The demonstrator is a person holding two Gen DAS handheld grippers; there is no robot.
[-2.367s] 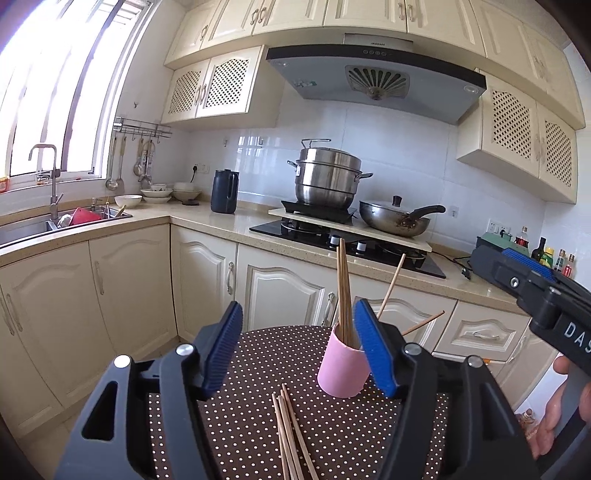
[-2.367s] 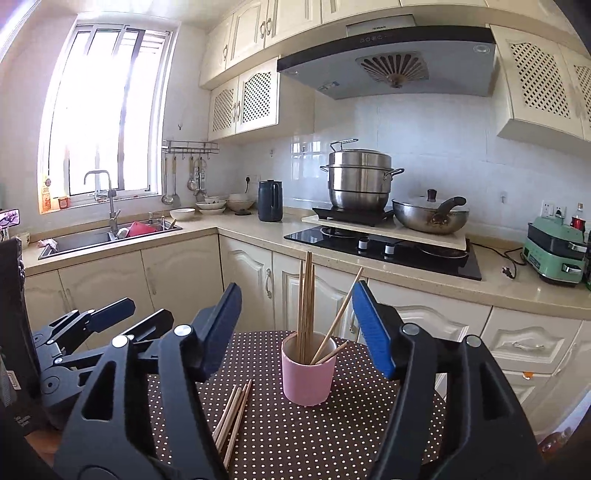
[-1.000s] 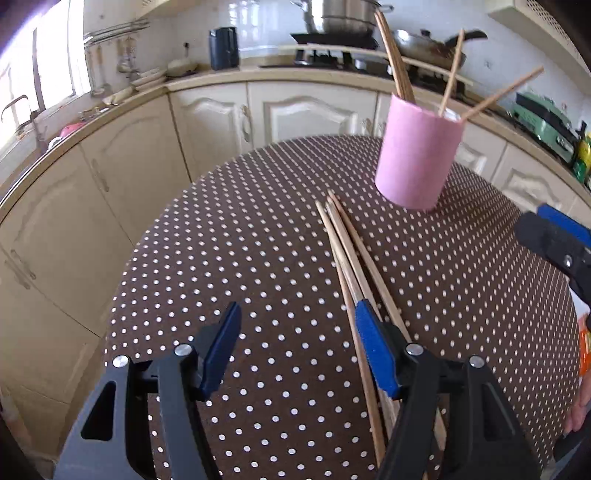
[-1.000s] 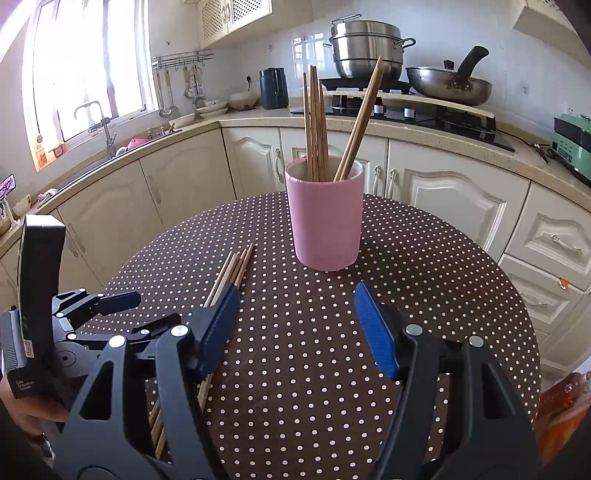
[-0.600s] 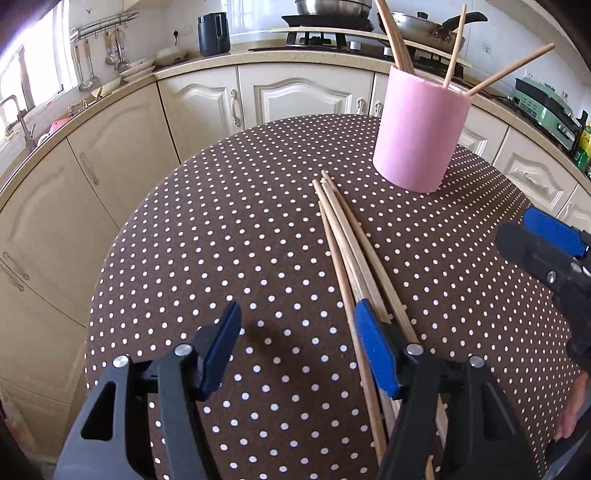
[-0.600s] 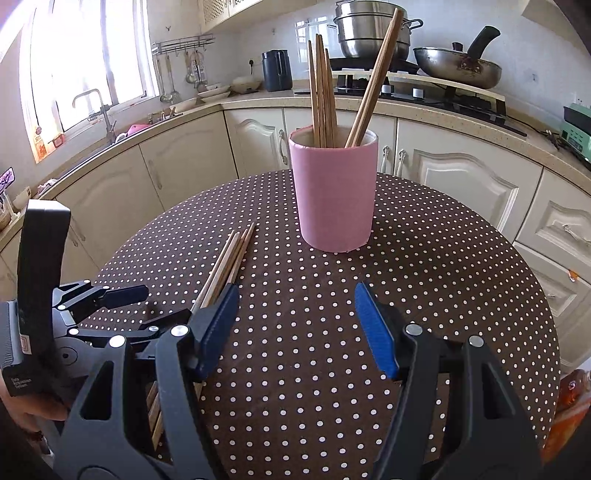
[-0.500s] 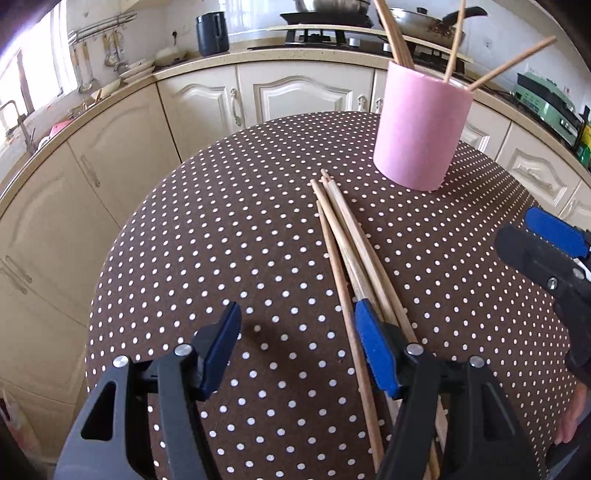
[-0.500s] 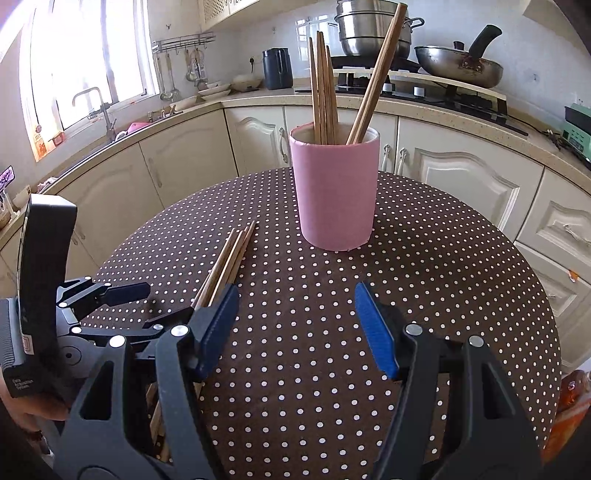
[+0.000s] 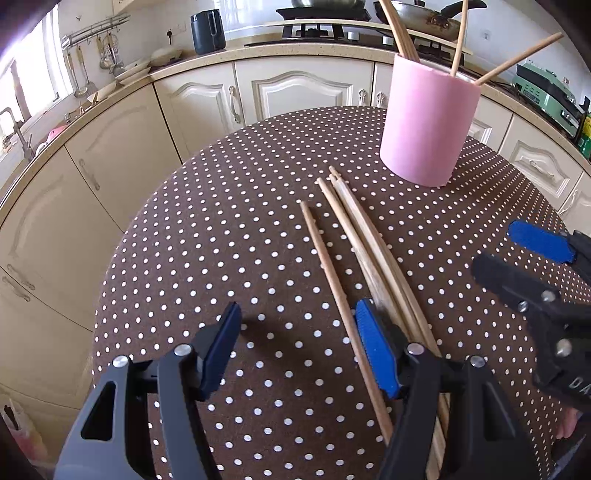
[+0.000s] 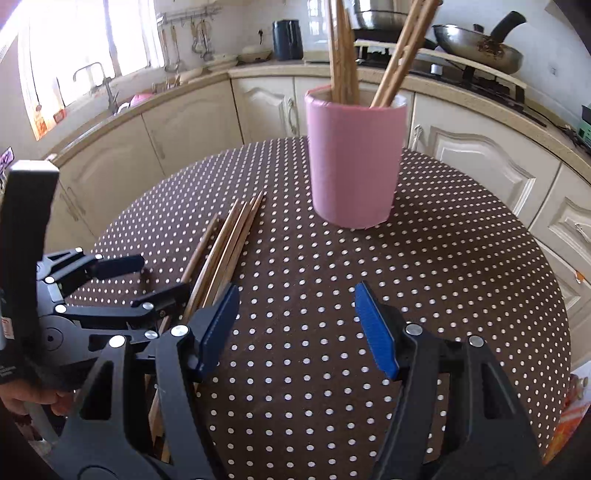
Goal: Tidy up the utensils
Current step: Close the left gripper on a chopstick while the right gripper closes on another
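Observation:
A pink cup (image 9: 428, 122) holding several wooden chopsticks stands on the far side of a round brown polka-dot table (image 9: 221, 236); it also shows in the right wrist view (image 10: 354, 162). Several loose chopsticks (image 9: 362, 251) lie on the cloth, one (image 9: 332, 273) set slightly apart to the left. My left gripper (image 9: 299, 347) is open, low over the cloth, with the single chopstick between its fingers and its right finger touching the bundle. My right gripper (image 10: 295, 325) is open and empty, right of the loose chopsticks (image 10: 225, 240).
Cream kitchen cabinets and a counter curve behind the table. A stove with a wok (image 10: 480, 48) and a dark kettle (image 9: 208, 31) sit on the counter. A sink (image 10: 110, 103) is at the left under the window. The left gripper (image 10: 110, 291) shows in the right wrist view.
My left gripper has dropped from high above the table down to the loose chopsticks and come around one of them. My right gripper has moved closer to the cup.

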